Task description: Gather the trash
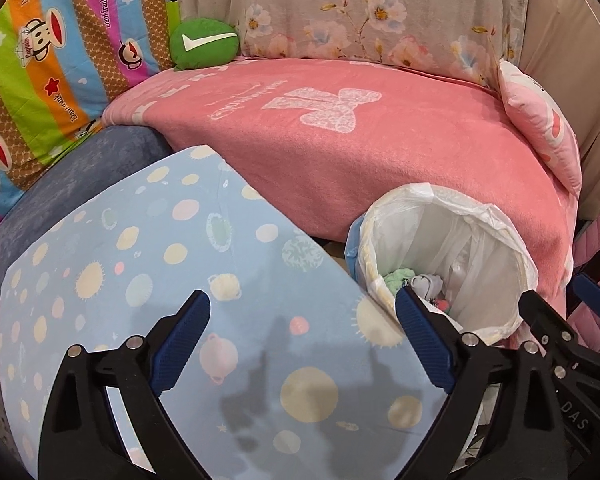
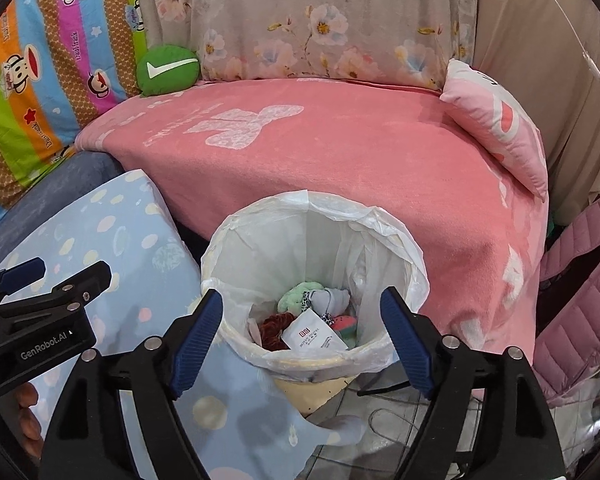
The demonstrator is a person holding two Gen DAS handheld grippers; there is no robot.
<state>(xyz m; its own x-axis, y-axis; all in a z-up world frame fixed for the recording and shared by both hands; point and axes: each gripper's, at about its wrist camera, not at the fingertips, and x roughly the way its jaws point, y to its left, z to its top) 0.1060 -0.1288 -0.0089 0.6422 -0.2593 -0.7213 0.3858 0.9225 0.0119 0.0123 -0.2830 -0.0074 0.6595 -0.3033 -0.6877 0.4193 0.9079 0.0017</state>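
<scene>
A waste bin [image 2: 404, 258] lined with a white plastic bag stands on the floor in front of the pink-covered sofa; it also shows in the left wrist view [image 1: 512, 248]. Inside lie a white paper packet [image 2: 314, 336], a green fluffy item [image 2: 296, 296], a red-brown item [image 2: 274, 326] and a pink-green item [image 2: 346, 326]. My right gripper [image 2: 302, 314] is open and empty, right above the bin's mouth. My left gripper [image 1: 302, 312] is open and empty over the blue dotted cushion [image 1: 160, 280], left of the bin.
The pink blanket [image 1: 360, 140] covers the sofa seat. A green round cushion [image 1: 204, 44] and a pink pillow [image 1: 540, 116] rest at the back. A pink quilted bag [image 2: 580, 280] stands at the right. Tiled floor with a cable [image 2: 392, 416] lies below the bin.
</scene>
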